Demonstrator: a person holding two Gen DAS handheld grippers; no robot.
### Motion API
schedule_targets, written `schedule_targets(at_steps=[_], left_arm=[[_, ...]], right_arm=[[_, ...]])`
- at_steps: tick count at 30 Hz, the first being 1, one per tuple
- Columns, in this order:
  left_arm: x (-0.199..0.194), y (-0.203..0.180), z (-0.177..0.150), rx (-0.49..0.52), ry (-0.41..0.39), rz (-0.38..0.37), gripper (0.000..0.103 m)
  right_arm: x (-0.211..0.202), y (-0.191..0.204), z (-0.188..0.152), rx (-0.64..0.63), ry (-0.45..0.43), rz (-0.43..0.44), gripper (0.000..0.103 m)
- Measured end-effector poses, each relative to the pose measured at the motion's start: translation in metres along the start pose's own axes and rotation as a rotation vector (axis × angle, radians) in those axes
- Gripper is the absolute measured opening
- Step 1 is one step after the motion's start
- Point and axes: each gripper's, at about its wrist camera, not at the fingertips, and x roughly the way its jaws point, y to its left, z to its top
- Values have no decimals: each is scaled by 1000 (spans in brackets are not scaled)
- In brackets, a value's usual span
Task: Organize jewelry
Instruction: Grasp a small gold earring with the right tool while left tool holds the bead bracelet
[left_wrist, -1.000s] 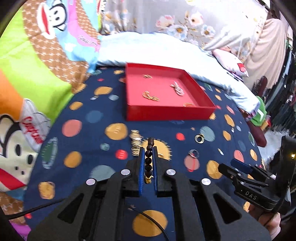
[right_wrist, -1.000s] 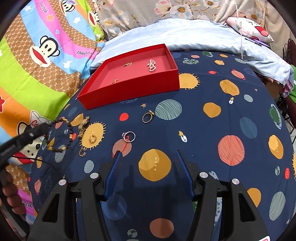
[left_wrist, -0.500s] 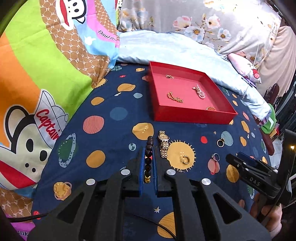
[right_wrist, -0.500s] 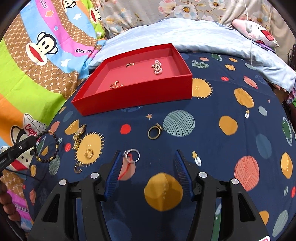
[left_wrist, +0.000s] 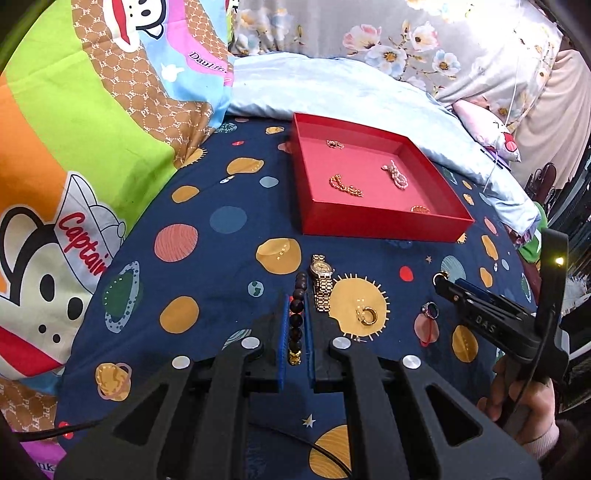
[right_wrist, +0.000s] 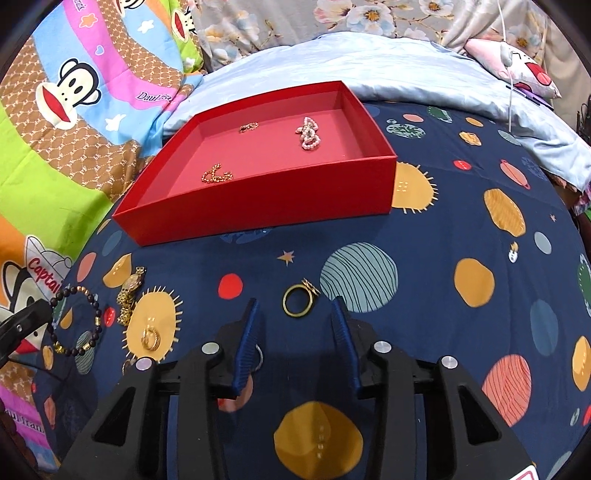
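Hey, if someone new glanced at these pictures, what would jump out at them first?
Probably the red tray at the far side of the planet-print blanket, with a few chains inside. Next, the left gripper shut on a dark bead bracelet, and the gold ring just ahead of the right gripper.

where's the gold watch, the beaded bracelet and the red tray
gold watch (left_wrist: 320, 268), left wrist view, on its dial
beaded bracelet (left_wrist: 296, 320), left wrist view, on a dark bead
red tray (right_wrist: 258, 201), right wrist view, on its near wall
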Motion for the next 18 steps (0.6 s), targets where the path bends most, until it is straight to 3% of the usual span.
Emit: schedule_targets(at_steps=[7,14,18], left_arm=[[5,-1,0,0,9,-2,7],[7,-3,1,5,13,-7,7],[7,-4,1,6,13,-8,7]], right_arm=[[8,3,3,-6,-1,-16,30],[10,2,4,-14,-8,-46,10],[9,0,4,-10,-11,-38,9]])
